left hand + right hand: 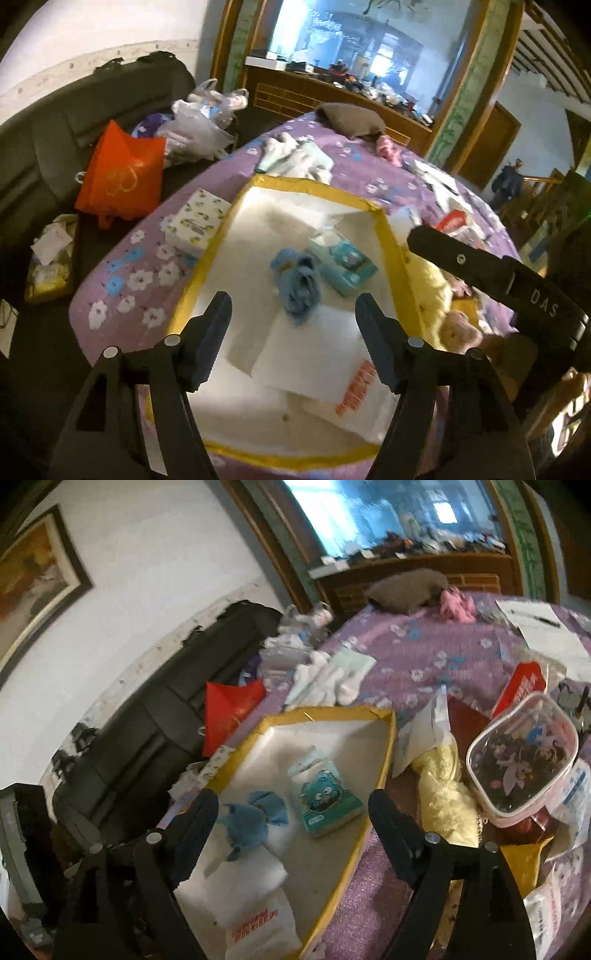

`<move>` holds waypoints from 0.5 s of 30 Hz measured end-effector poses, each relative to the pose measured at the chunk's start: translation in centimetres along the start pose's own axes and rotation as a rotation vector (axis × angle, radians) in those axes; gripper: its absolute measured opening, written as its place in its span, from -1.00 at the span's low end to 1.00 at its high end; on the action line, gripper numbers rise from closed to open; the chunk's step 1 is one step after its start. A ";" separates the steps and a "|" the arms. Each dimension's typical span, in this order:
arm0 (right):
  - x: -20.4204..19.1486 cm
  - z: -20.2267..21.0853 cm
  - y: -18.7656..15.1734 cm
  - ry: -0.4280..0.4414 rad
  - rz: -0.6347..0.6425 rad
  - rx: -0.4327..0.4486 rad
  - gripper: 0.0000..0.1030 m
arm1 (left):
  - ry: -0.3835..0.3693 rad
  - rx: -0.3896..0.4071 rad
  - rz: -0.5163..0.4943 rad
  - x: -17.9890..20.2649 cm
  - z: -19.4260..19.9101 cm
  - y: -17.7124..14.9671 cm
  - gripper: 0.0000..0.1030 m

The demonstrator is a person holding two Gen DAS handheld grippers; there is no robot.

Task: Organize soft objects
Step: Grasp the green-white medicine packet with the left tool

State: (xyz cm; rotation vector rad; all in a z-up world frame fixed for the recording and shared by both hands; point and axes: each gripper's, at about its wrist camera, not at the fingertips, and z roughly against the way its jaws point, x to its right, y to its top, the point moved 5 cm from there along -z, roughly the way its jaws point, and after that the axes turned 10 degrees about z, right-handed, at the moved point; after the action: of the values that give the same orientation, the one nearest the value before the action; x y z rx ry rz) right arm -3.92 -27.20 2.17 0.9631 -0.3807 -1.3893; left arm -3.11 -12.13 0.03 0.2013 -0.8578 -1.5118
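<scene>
Left gripper (293,325) wide open, nothing between the fingers, nothing touched. Tilted down over a shallow yellow-edged box (192,291) on a purple flowered tablecloth (125,280). Blue cloth (297,284) crumpled on the white box lining, just past the left fingertips and framed between them, not in contact. Teal tissue pack (343,264) lying just beside the cloth, on its right in the left wrist view (touching or not, cannot tell).

Right gripper (293,830) also spread wide, empty, angled down at the same box (384,753) from the box's near right side. Left finger of it over the cloth (251,821) in the picture, right finger over the box's yellow rim and the tablecloth (417,650); no pad pressing on anything. Tissue pack (325,806) flat on the lining between the two fingers, further in. One finger of the right gripper (480,266) also visible in the left wrist view, entering from the right edge above the box's right wall.

White plastic bag with orange print (354,395) lying in the near end of the box. Yellow fluffy towel (443,801) outside the box on the tablecloth, next to a clear zip pouch (524,768). White socks (332,679) bunched beyond the box's far edge. Grey cushion (406,589) and pink soft item (458,607) at the far side of the table. Orange bag (122,177) on a dark sofa (40,147) left of the table. No hand or sleeve visible in either view.
</scene>
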 end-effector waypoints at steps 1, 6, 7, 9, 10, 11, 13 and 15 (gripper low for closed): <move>0.0 -0.1 -0.1 0.013 -0.002 -0.017 0.62 | -0.013 -0.018 0.002 0.1 0.0 -0.1 0.36; -0.6 1.6 -0.5 0.179 -0.003 0.024 0.62 | 0.033 -0.010 0.003 0.7 1.1 -0.4 0.36; -0.5 2.5 -0.7 0.198 -0.007 0.050 0.62 | 0.052 0.008 0.010 0.8 1.7 -0.6 0.36; -0.1 4.2 -1.5 0.184 -0.003 0.072 0.62 | 0.078 0.090 0.029 1.8 3.6 -0.8 0.36; 0.1 4.8 -1.9 0.174 0.003 0.073 0.62 | 0.079 0.110 0.026 2.5 4.2 -0.9 0.36; 0.5 5.4 -2.4 0.161 0.006 0.075 0.62 | 0.068 0.121 0.016 3.5 4.8 -1.3 0.36; 1.6 7.0 -3.6 0.122 -0.013 0.072 0.62 | 0.034 0.130 -0.012 5.7 5.5 -2.3 0.36; 2.7 8.3 -4.8 0.115 -0.039 0.064 0.62 | -0.045 0.056 -0.049 8.1 5.1 -3.9 0.36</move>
State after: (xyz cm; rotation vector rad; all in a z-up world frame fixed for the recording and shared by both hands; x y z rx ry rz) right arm -12.53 -32.06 2.61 1.1024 -0.3233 -1.3570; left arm -10.56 -18.02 4.16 0.2320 -0.9375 -1.5441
